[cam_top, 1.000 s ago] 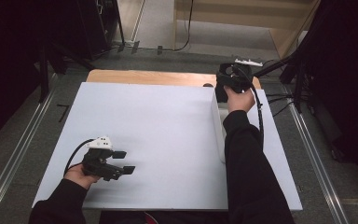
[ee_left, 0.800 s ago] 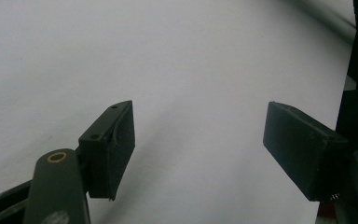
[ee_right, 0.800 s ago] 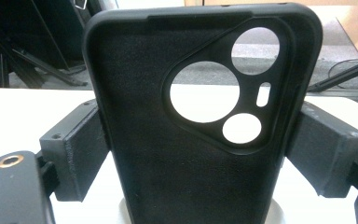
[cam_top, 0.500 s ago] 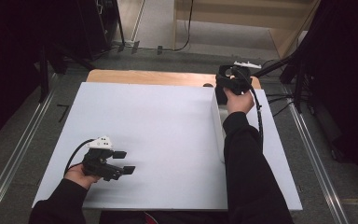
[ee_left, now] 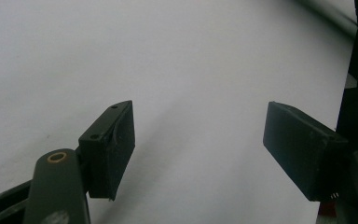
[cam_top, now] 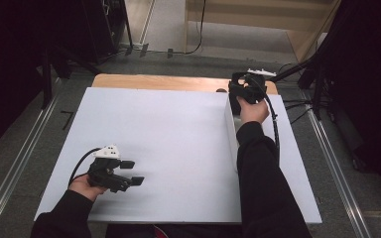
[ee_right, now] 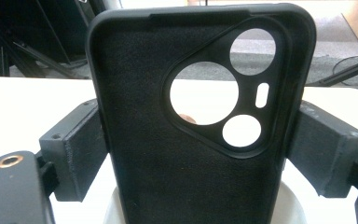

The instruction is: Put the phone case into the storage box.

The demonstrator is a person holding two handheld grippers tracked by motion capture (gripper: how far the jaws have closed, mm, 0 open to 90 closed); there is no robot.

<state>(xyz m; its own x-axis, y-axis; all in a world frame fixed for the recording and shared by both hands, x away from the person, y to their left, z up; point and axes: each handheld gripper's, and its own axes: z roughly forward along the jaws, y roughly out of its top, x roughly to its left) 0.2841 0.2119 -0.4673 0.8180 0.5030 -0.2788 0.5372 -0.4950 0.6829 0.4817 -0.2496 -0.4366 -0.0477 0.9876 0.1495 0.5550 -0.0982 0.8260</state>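
Not much moved since a moment ago: right claw (cam_top: 242, 88) just a little nearer the far desk edge, left claw (cam_top: 127, 172) in the same spot. Right claw clamped on a black phone case (ee_right: 186, 140), pads pressing both long sides, case held upright with its inside and camera holes facing the camera. Something white and round (ee_right: 293, 205) just under the case, too cut off to name. From above, right hand (cam_top: 252, 109) at the far right of the white desk (cam_top: 178, 129), past a low white wall (cam_top: 230, 126) across the desk. Left claw apart, nothing between the pads, only bare white desk under it, low near the front left. Picking up the case looks done. Still left, probably: carrying it somewhere and setting it down, or putting it on a phone. No phone to be seen yet, so likely early or midway.
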